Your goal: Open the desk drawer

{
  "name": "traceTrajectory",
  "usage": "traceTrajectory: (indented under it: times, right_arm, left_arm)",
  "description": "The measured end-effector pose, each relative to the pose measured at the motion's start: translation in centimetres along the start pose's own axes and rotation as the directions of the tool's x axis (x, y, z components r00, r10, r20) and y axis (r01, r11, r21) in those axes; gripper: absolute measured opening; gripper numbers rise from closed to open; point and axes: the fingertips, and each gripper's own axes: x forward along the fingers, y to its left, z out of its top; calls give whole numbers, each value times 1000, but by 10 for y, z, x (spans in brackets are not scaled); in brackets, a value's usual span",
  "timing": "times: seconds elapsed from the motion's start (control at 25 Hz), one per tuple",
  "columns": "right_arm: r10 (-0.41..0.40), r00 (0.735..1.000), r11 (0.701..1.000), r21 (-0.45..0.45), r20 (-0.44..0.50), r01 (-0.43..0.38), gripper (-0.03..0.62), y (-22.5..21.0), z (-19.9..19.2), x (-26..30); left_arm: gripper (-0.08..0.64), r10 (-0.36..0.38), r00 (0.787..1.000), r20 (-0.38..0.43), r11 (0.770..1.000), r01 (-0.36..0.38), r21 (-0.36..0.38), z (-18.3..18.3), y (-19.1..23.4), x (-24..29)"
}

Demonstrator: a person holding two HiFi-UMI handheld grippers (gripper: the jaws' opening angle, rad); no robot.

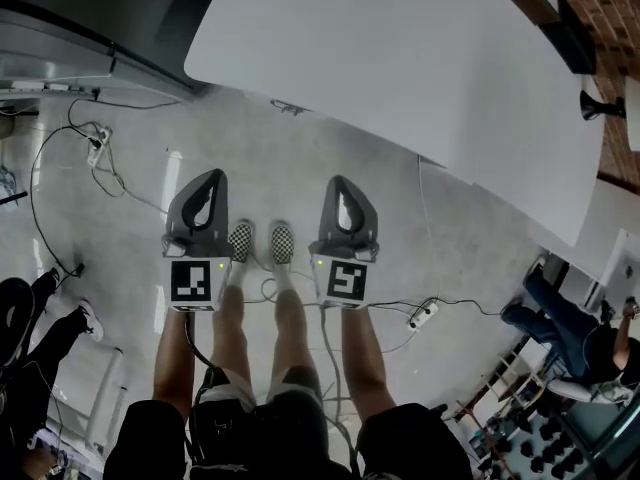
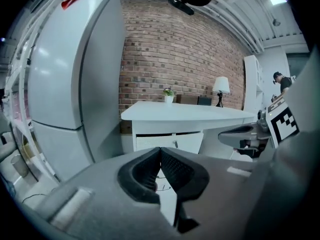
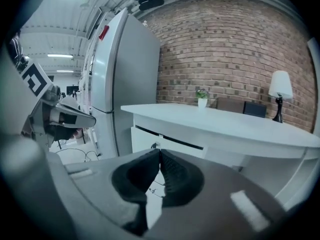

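The left gripper [image 1: 211, 175] and right gripper [image 1: 338, 180] are grey moulded shells, each carrying a marker cube. The left fingers [image 2: 177, 170] are black, ribbed, wedge-shaped pads that meet tip to tip, with nothing held. The right fingers [image 3: 176, 176] are likewise pressed together and empty.

The surface [image 1: 400, 68] is a smooth white desk top with rounded corners. The drawer [image 2: 169, 142] sits directly beneath it. It has a flat white front with a small knob [image 2: 175, 144] and is closed. It lies beyond both sets of fingertips, untouched.

In the head view the surface hides the drawer, and the frame cuts off the surface's upper edge. The knob is too small for its shape to be made out. A rough brick wall [image 2: 170, 49] stands behind.
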Motion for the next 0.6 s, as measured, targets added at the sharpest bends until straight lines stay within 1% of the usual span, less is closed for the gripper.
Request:
traceTrajectory:
  times: [0.16,0.24,0.32,0.4,0.6]
  right_arm:
    - [27,1000,1000,-3,-14,-27,6,11,-39,28]
    - [42,999,999,-22,-16,-42,6,21,-58,41]
    - [60,998,997,-50,-18,-61,6,31,-75,54]
    - [71,997,995,-70,-14,-72,6,37,-89,66]
    - [89,996,992,-88,-10,-89,6,46,-122,93]
  left_arm:
    - [11,-3,1000,-21,1000,3,13,-41,3,17]
    - [11,-5,999,-35,1000,6,13,-67,7,21]
    - [11,-4,999,-44,1000,4,-3,-91,9,26]
    - [11,-7,999,-39,1000,7,-13,-109,10,33]
    - [11,-5,1000,-24,1000,4,-23,-147,11,51]
